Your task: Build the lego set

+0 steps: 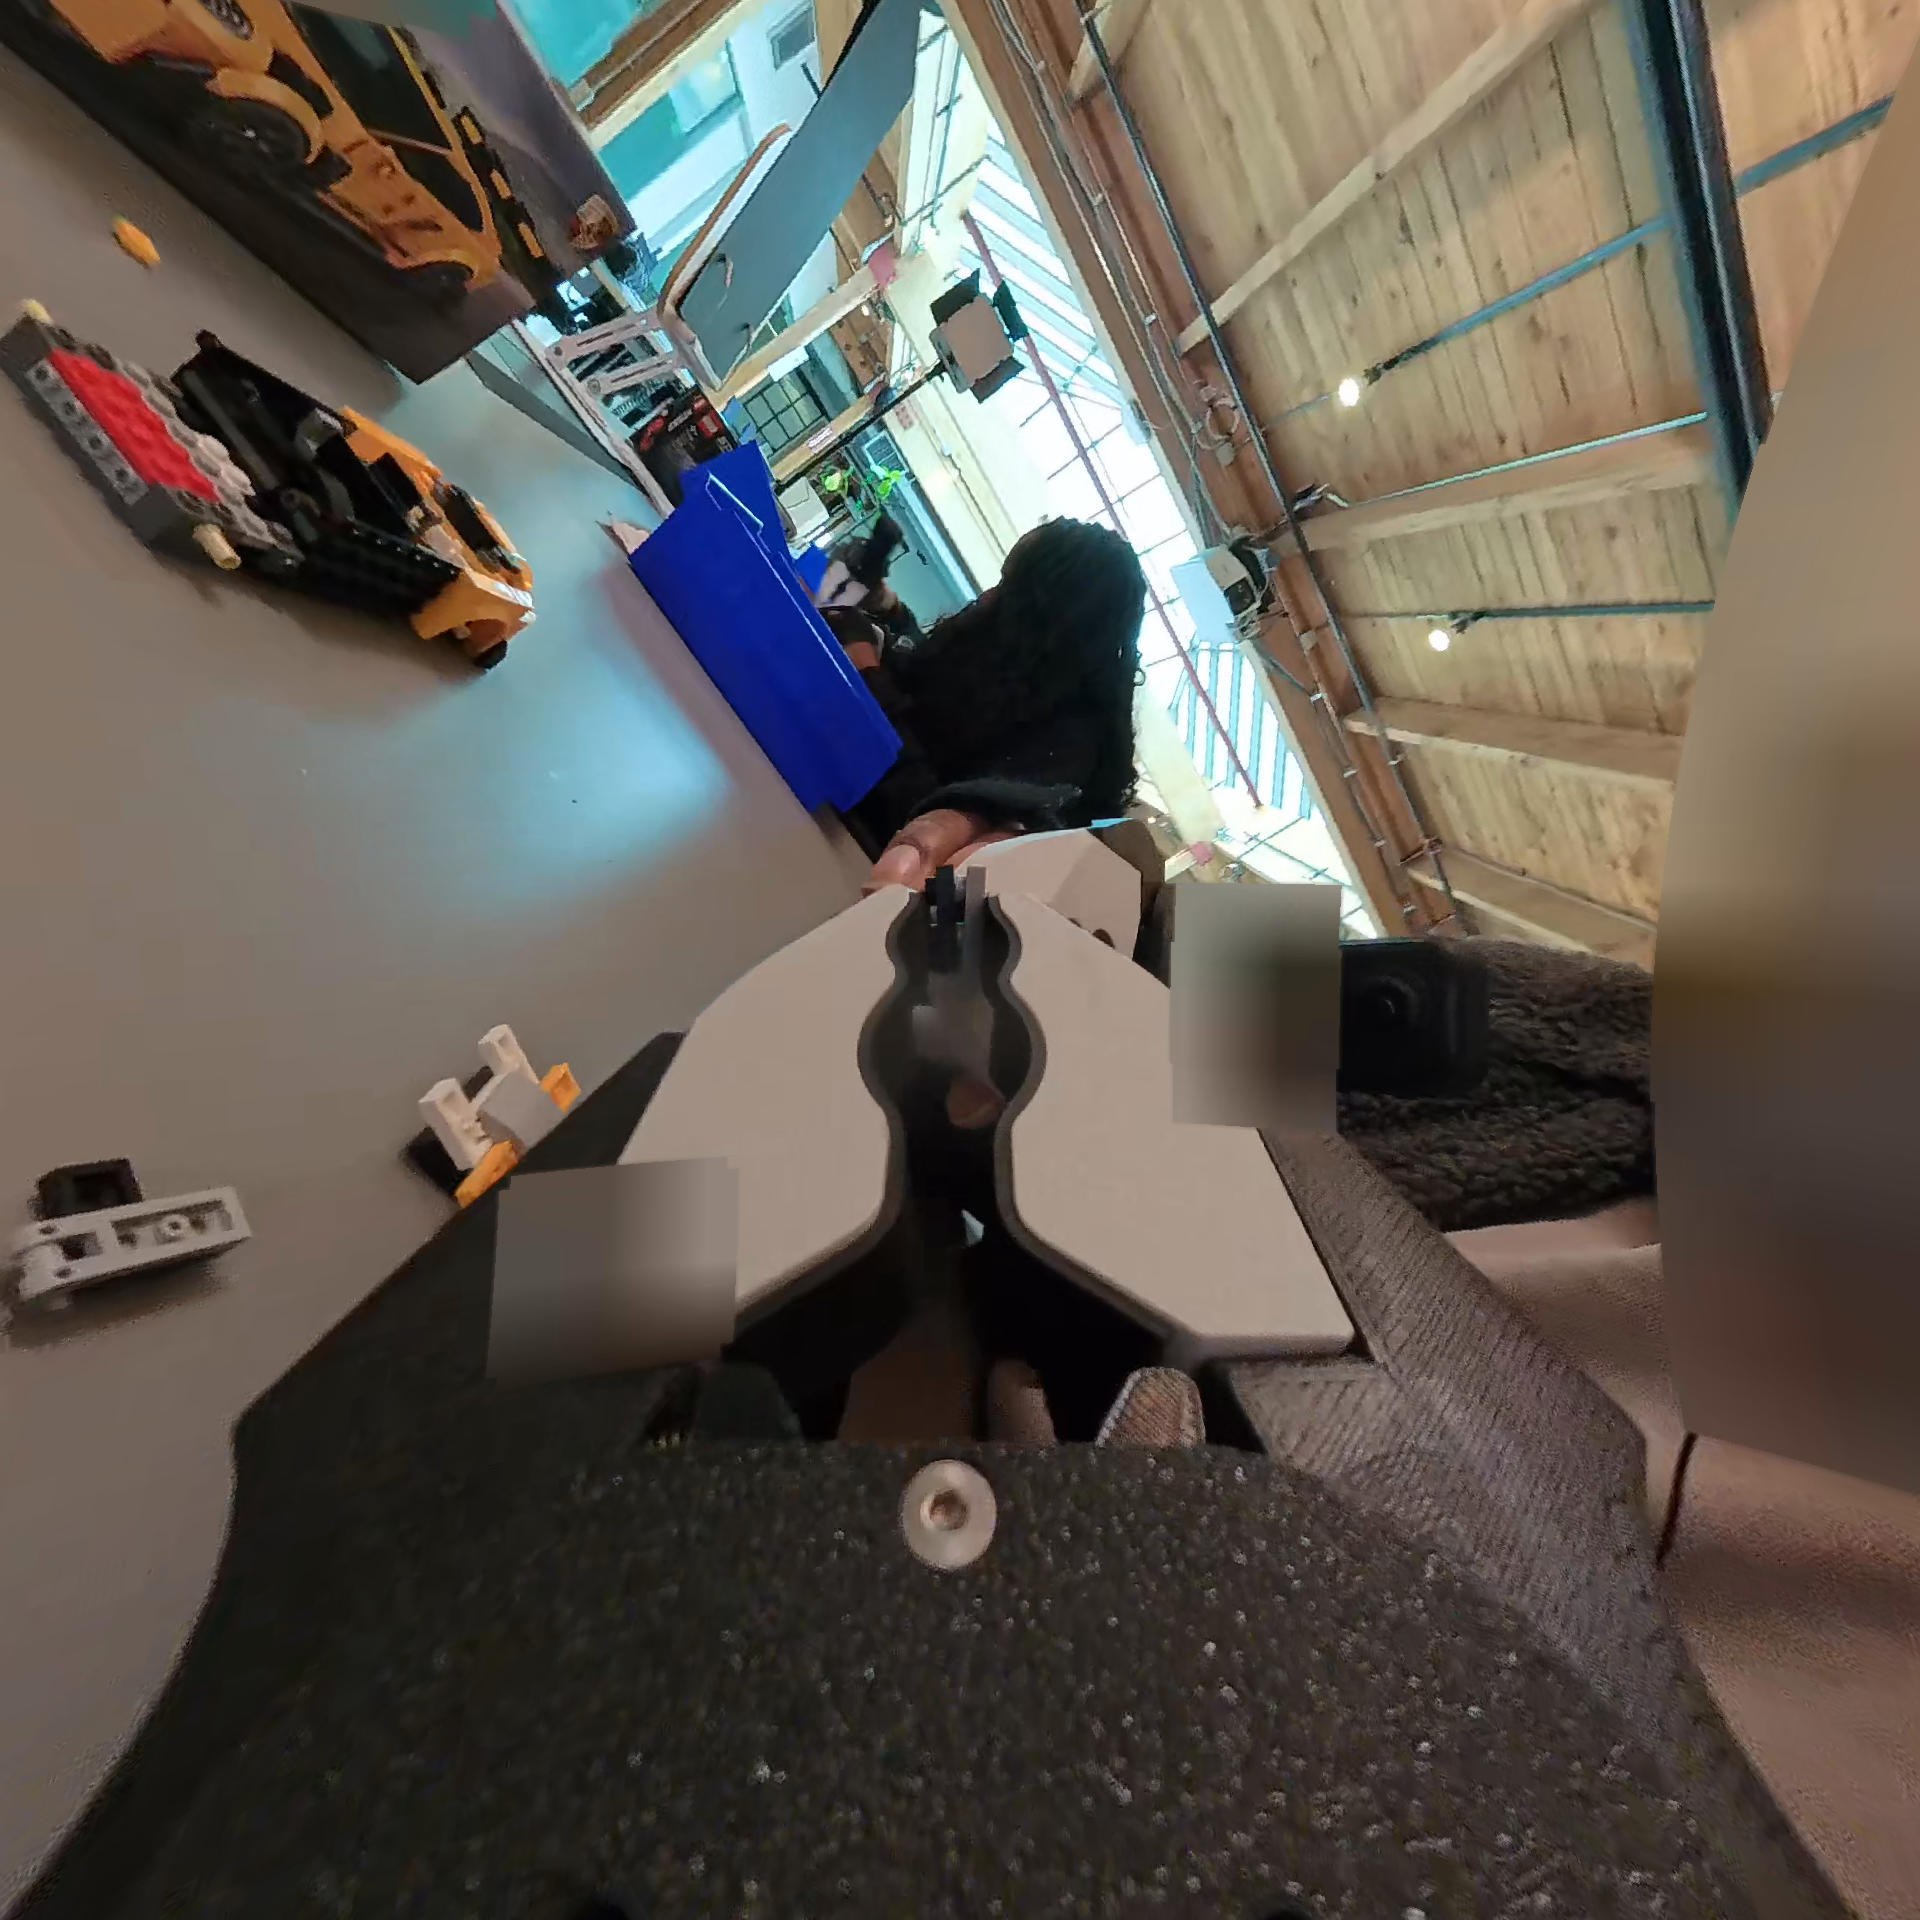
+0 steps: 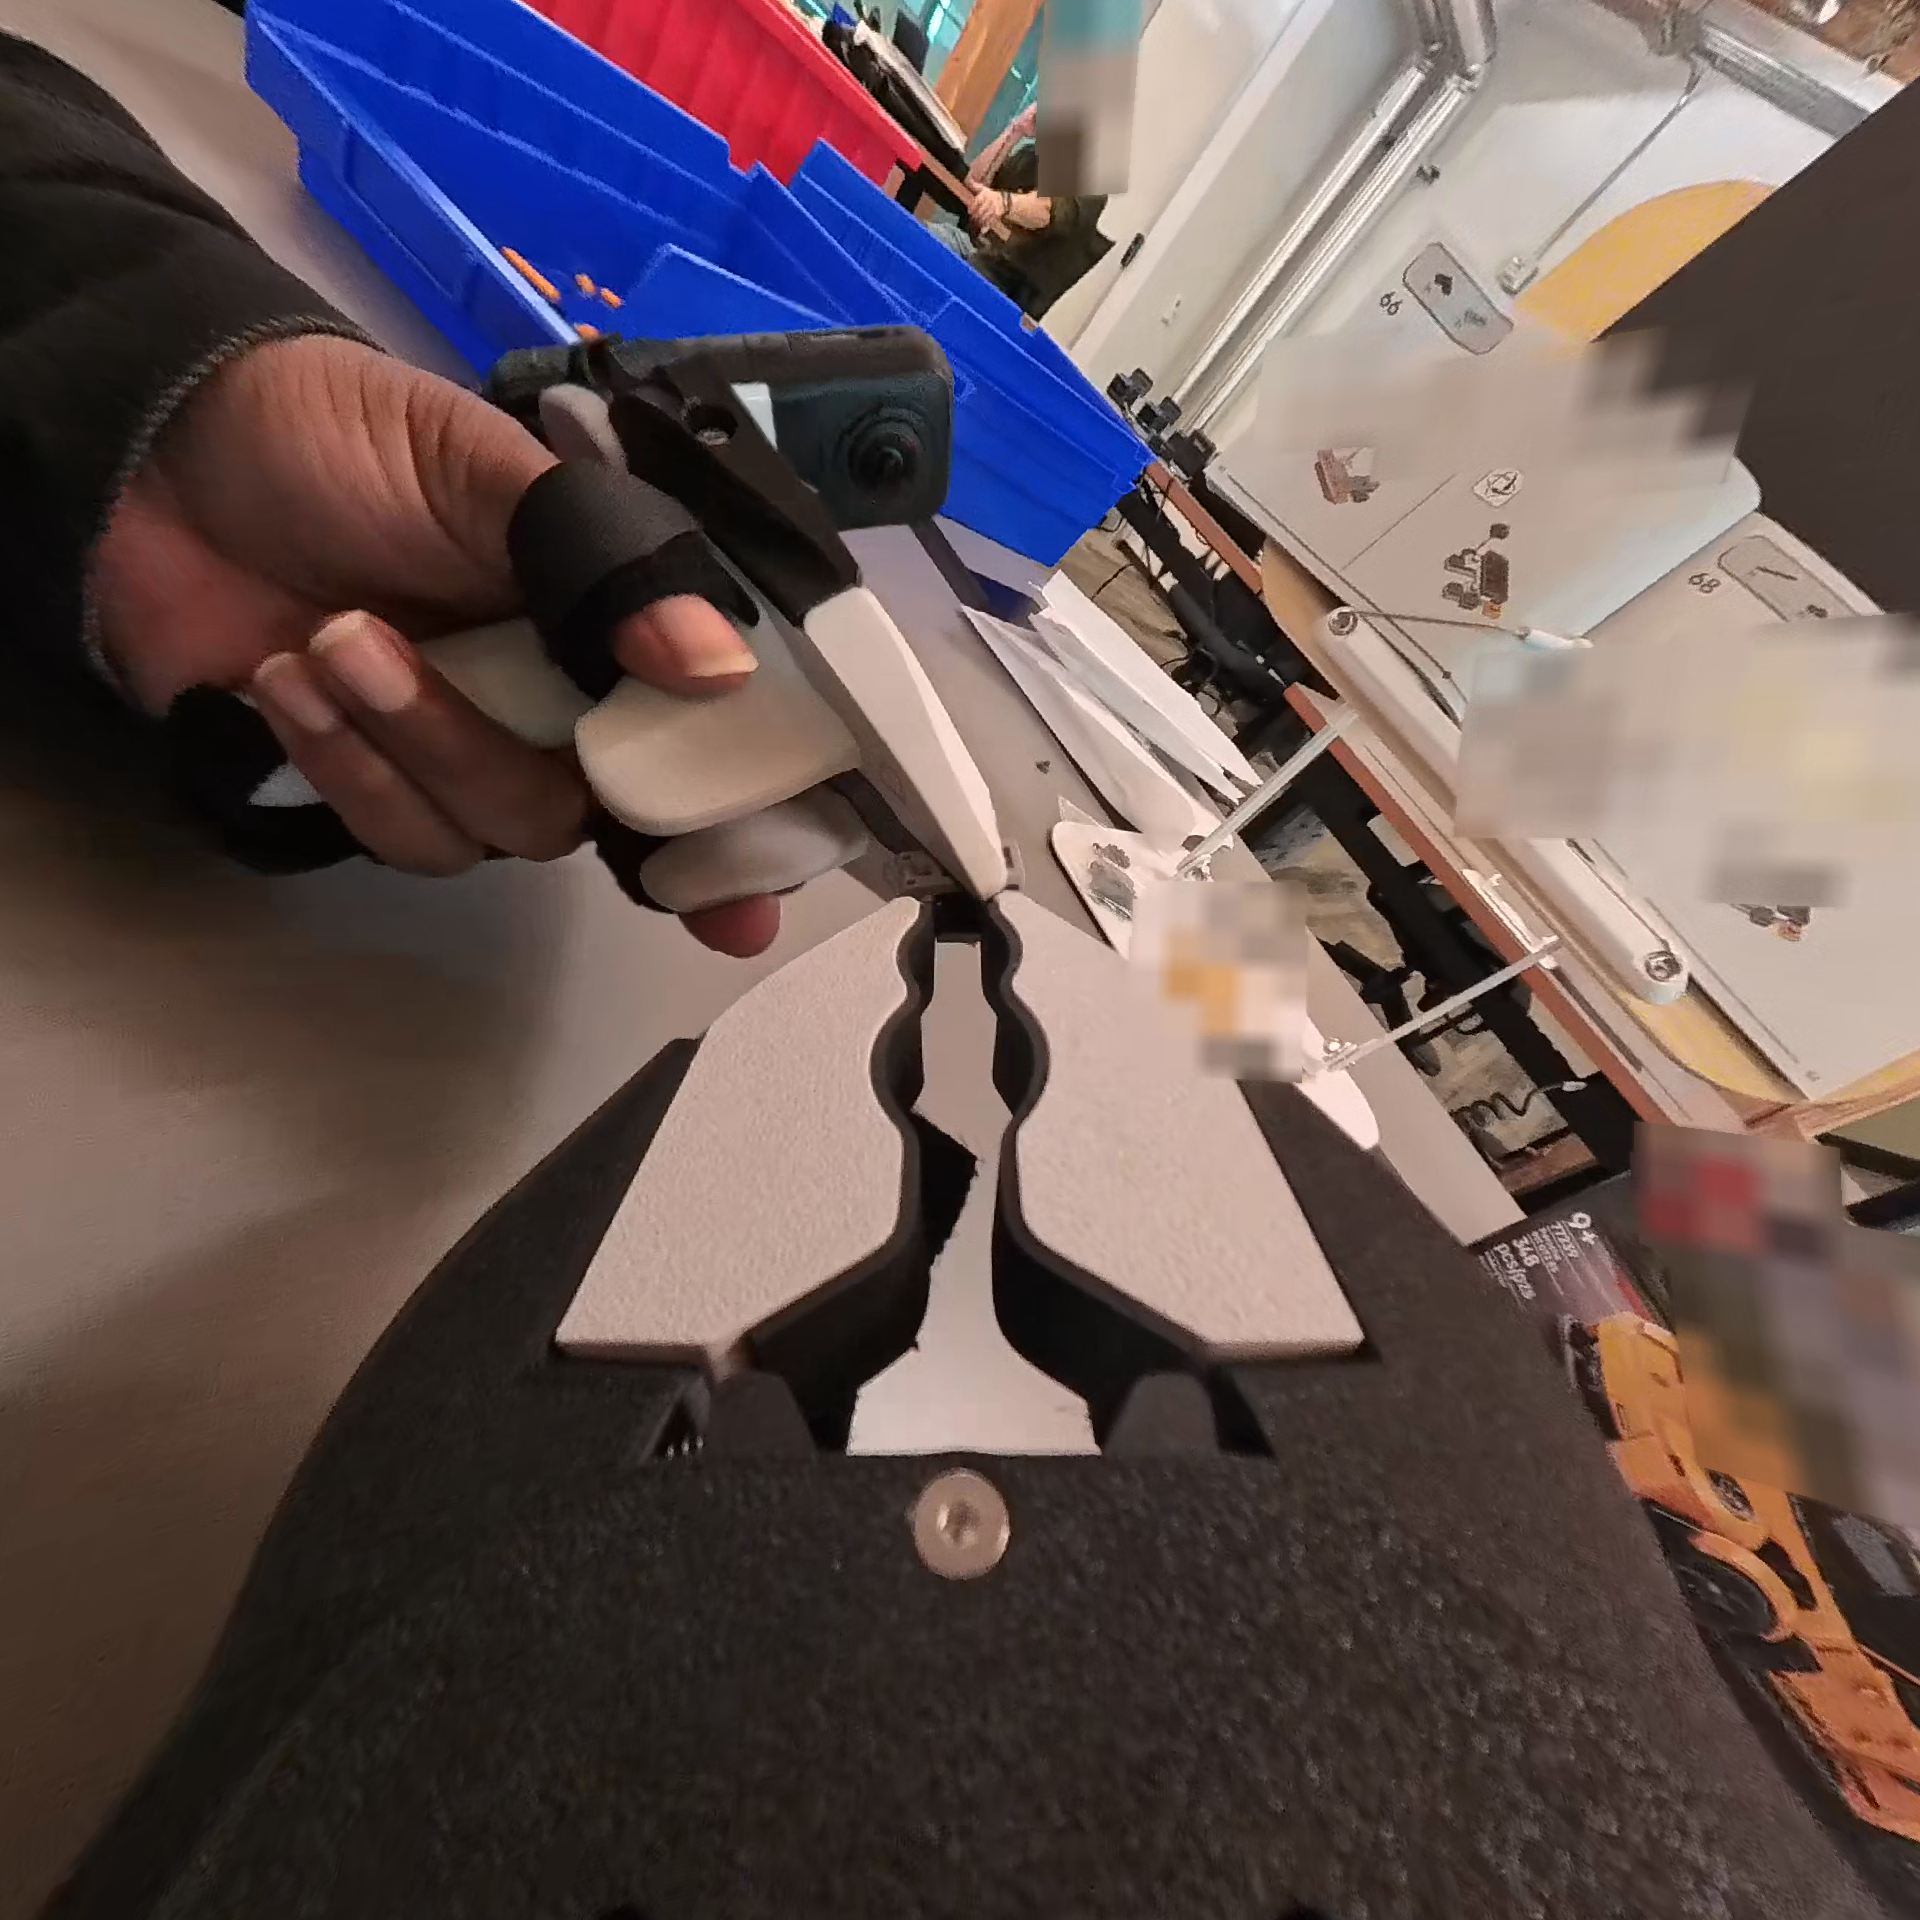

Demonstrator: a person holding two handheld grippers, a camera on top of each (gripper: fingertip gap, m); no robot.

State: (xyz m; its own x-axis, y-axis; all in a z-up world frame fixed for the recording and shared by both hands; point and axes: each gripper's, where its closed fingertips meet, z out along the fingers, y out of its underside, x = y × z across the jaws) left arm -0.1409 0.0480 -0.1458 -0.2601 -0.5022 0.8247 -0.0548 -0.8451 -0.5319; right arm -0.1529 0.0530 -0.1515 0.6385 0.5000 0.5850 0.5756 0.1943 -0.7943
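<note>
My left gripper point(image 1: 943, 920) is shut on a small black lego piece point(image 1: 943, 906), held in the air above the grey table point(image 1: 364, 831). My right gripper point(image 2: 961, 920) meets it tip to tip and is nearly shut on a small dark piece point(image 2: 958, 923). In the right wrist view a hand holds the left gripper point(image 2: 966, 878), and a small grey part point(image 2: 914, 869) shows at its tips. A partly built yellow, black and red lego car point(image 1: 281, 488) sits on the table at the far left.
A white-and-orange sub-assembly point(image 1: 499, 1112), a grey-and-black part point(image 1: 114, 1231) and a small orange piece point(image 1: 135, 241) lie on the table. The lego box point(image 1: 343, 156) stands behind the car. Blue bins point(image 2: 644, 260), a red bin point(image 2: 727, 62) and instruction pages point(image 2: 1507, 540) lie beyond.
</note>
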